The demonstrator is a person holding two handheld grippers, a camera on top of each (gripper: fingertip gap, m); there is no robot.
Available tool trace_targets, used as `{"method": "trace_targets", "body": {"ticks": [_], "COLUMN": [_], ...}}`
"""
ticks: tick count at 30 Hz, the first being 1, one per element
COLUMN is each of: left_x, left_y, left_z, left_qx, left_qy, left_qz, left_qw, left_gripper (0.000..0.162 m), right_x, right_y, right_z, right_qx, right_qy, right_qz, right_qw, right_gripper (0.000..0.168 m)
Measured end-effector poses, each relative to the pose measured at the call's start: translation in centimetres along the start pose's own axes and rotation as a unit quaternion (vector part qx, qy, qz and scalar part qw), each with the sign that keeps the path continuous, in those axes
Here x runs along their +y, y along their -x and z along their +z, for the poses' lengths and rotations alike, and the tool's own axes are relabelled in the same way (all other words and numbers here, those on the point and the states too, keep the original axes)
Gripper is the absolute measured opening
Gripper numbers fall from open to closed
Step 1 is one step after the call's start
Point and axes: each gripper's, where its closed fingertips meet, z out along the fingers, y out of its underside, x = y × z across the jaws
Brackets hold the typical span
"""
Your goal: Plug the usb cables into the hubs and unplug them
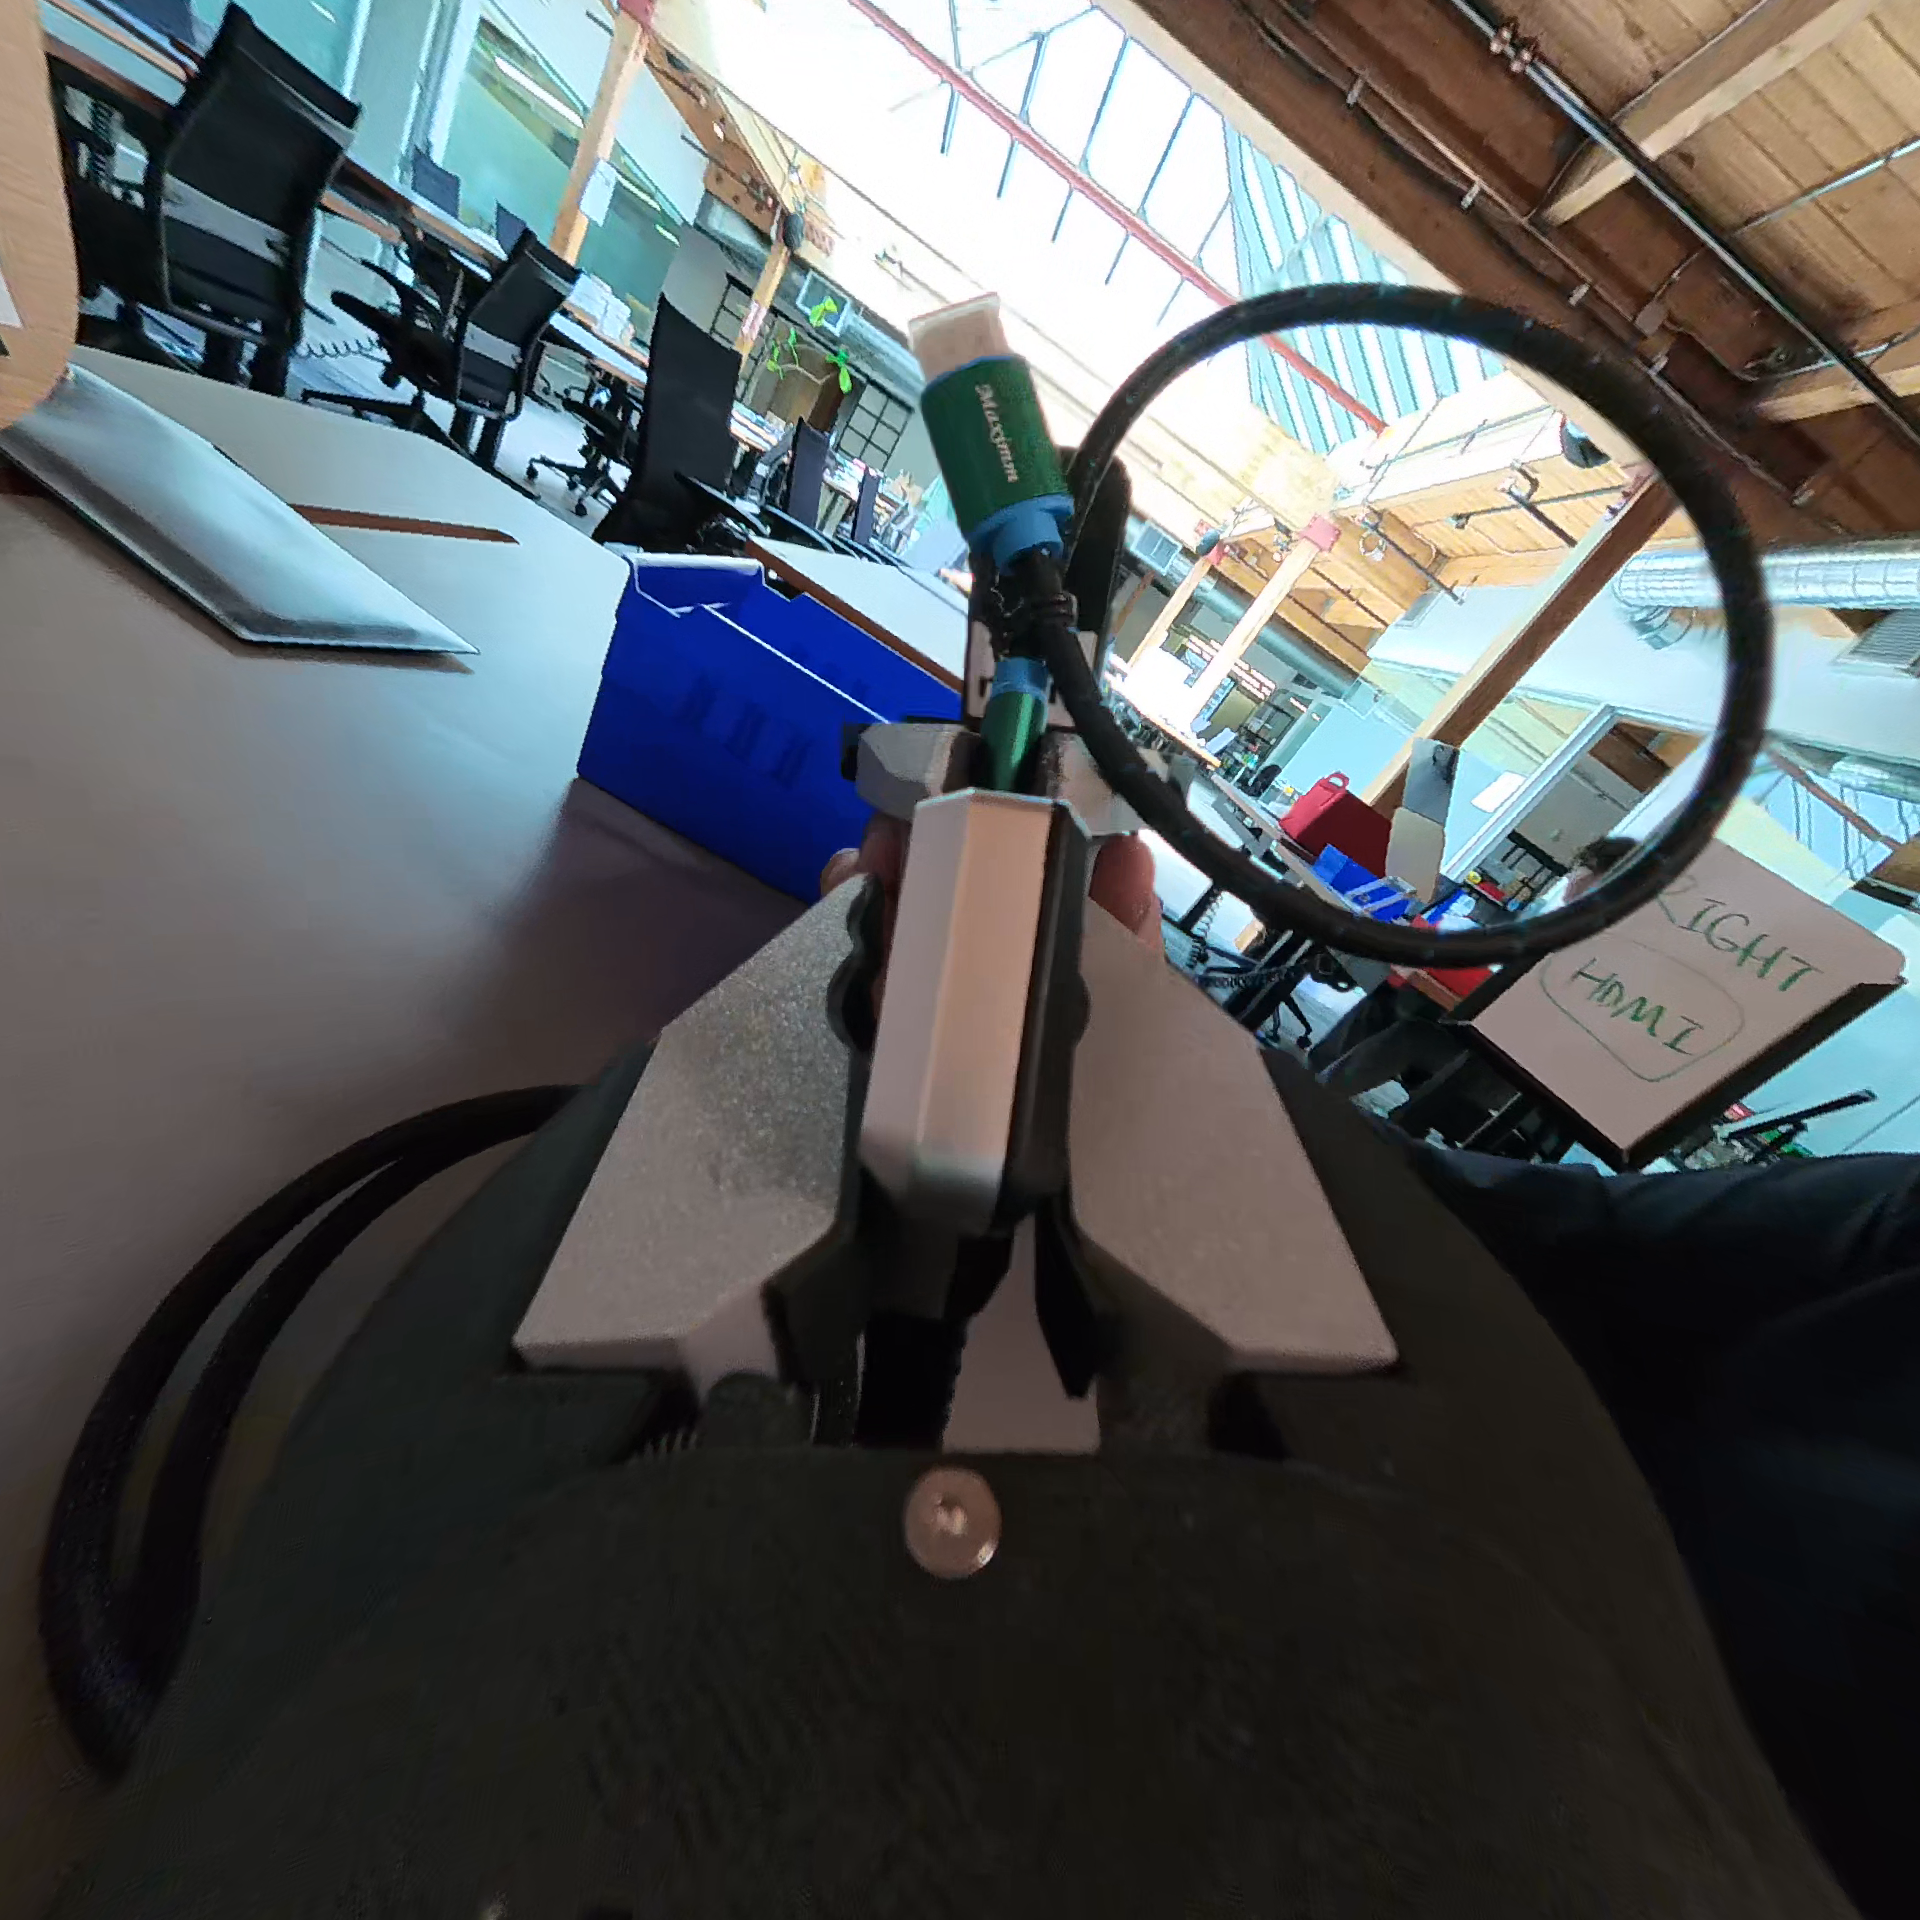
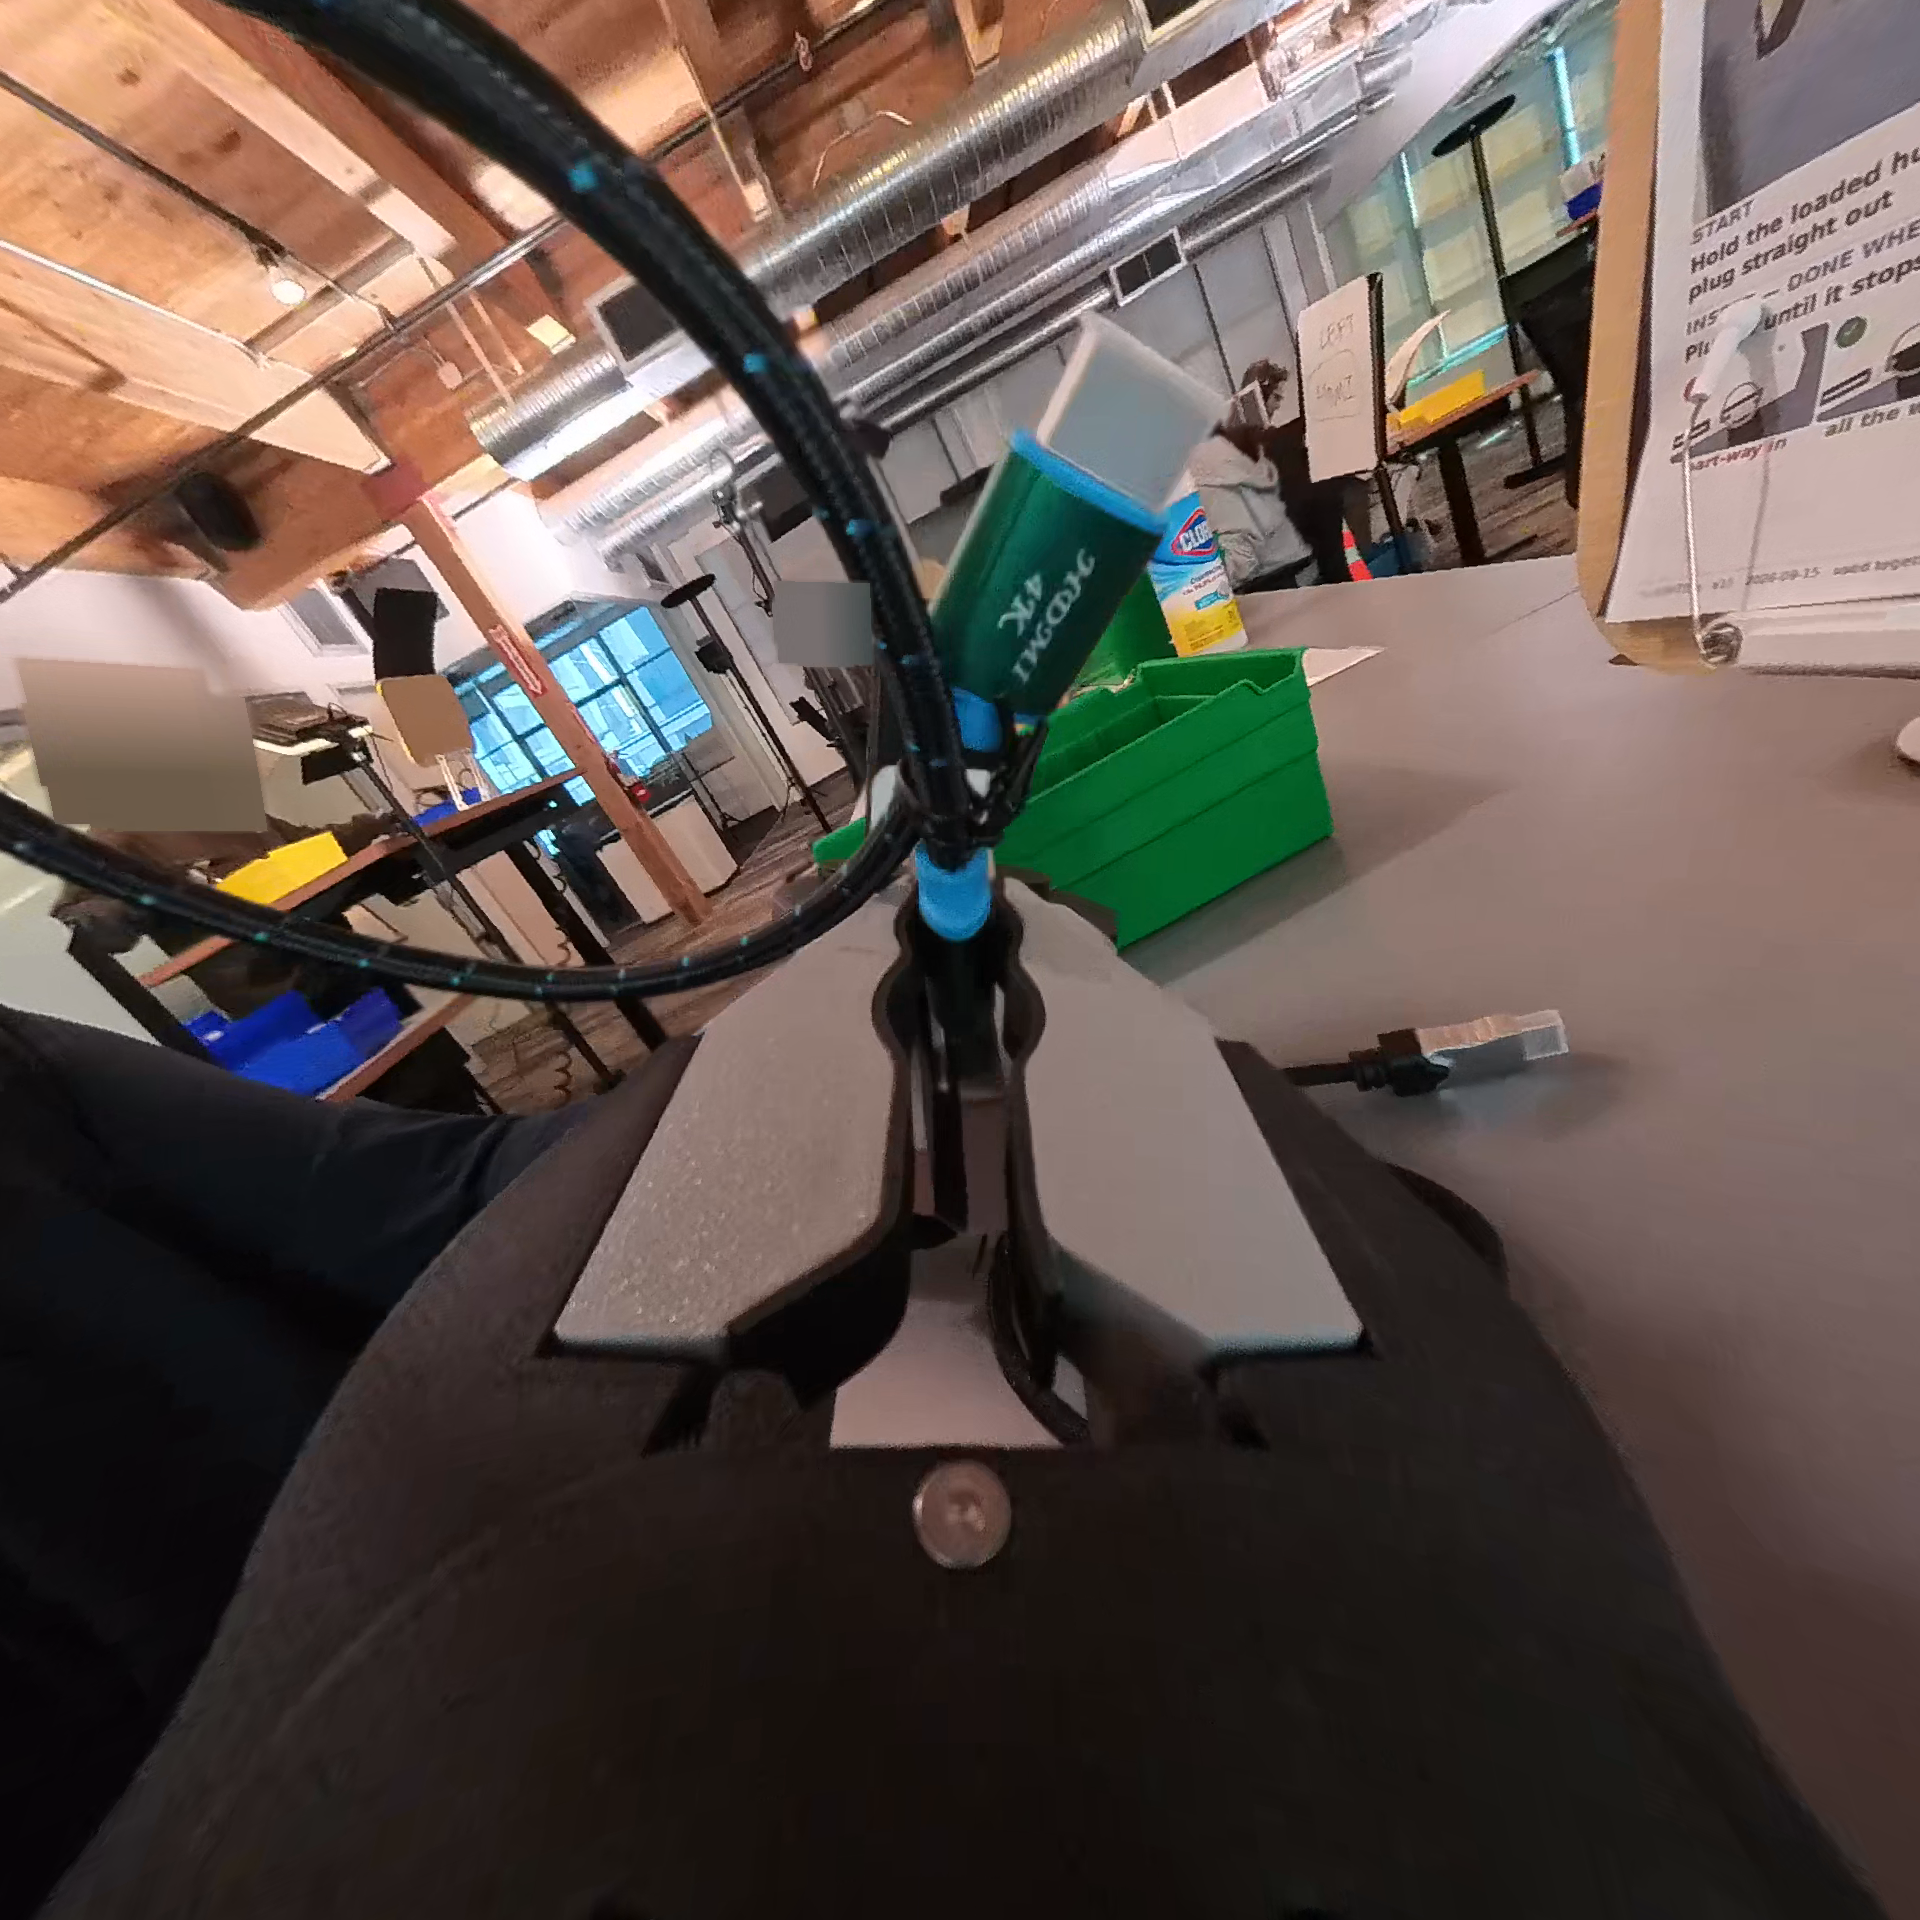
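Both grippers, left (image 1: 1023, 769) and right (image 2: 951, 935), clamp green plugs above grey tables (image 2: 1558, 831) under timber ceiling.

We lose the black cable (image 2: 665, 260) past the top edge; the plug (image 2: 1138, 416) tip blurs.
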Motion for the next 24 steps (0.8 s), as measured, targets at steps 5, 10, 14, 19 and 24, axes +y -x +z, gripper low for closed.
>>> {"method": "trace_targets", "body": {"ticks": [5, 10, 14, 19, 24], "left_x": [0.7, 0.9, 0.9, 1.0, 1.0], "left_y": [-0.2, -0.2, -0.1, 0.3, 0.4], "left_z": [-0.1, 0.2, 0.1, -0.1, 0.0], "left_qx": [0.018, 0.016, 0.01, -0.01, -0.063], "left_qy": [0.015, 0.018, 0.021, 0.029, 0.051], "left_qz": [-0.029, -0.039, -0.031, -0.002, 0.092], "left_qw": [0.999, 0.999, 0.999, 1.0, 0.993], "left_gripper": [0.028, 0.028, 0.028, 0.028, 0.028], "right_x": [0.5, -0.4, -0.4, 0.4, 0.2], "right_y": [0.1, -0.2, -0.3, -1.3, -0.4], "right_z": [0.3, 0.4, 0.4, 0.2, 0.0], "right_qx": [-0.004, -0.018, 0.021, 0.144, 0.104], "right_qy": [0.005, -0.043, -0.02, 0.077, 0.075], "right_qz": [-0.002, 0.061, 0.005, -0.174, -0.155], "right_qw": [1.0, 0.997, 1.0, 0.971, 0.98], "right_gripper": [0.007, 0.006, 0.006, 0.009, 0.008]}}
